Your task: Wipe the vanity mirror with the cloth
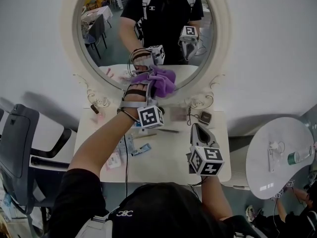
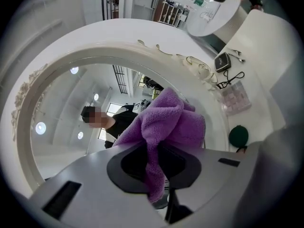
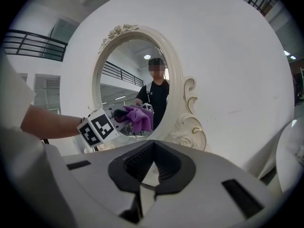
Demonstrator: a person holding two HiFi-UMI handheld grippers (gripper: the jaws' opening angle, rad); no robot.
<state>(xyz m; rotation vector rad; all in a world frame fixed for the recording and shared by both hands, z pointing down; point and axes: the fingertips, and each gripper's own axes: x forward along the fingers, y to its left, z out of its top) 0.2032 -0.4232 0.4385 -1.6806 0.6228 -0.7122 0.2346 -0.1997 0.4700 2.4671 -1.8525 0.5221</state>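
The mirror [image 1: 148, 29] is the big thing here: an oval in a cream frame filling the upper middle of the head view. The white bench [image 1: 168, 155] sits below it in the centre. The purple cloth [image 1: 162, 81] is bunched up against the bottom of the glass, just above the lower rim, and as far as I can tell it touches the glass.

The left tongs [image 1: 148, 86] are clamped on the cloth. In the left gripper view, the cloth [image 2: 166, 122] bulges out in front of the left tongs [image 2: 152, 167], with a strip pinched between them. The right tongs [image 1: 196, 129] hang over the bench, lower right of centre and well apart from the mirror. In the right gripper view, the right tongs [image 3: 152, 170] are together with nothing in them.

There's small clutter on the bench too, like a little dark box [image 1: 204, 116] by the mirror's foot.

Progress-wise, I'd say the wiping is under way but only at the bottom edge. The glass shows no streaks or marks, so I can't tell what's been covered. My guess is the middle and top are left to do.
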